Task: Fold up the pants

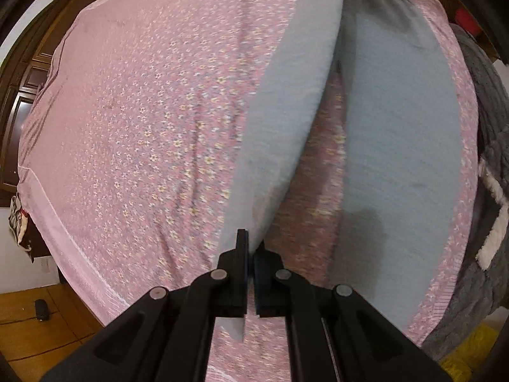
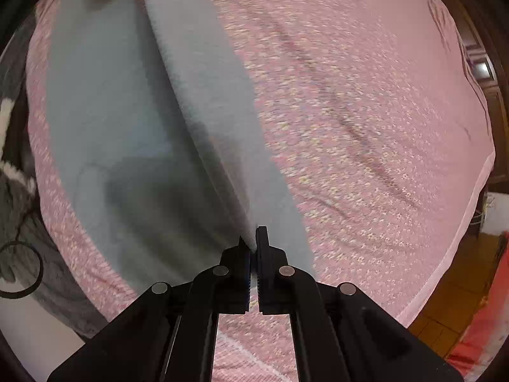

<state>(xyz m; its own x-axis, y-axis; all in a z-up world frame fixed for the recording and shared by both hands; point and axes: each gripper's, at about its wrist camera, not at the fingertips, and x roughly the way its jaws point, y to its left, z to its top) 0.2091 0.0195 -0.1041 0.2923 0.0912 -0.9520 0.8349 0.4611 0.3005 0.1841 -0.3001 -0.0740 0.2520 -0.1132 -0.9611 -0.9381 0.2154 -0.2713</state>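
Now the grey-blue pants (image 1: 397, 133) lie on a pink flowered bedsheet (image 1: 133, 121), one part flat and another lifted into a taut fold. Directly ahead of the left gripper (image 1: 250, 248), its fingers are pressed together, pinching the raised fabric edge. Likewise the right gripper (image 2: 253, 242) is clamped on the raised cloth straight in front of it. Beyond the flat part a grey fleecy blanket (image 1: 486, 102) sits off the bed edge, over wooden floor (image 1: 28, 321)
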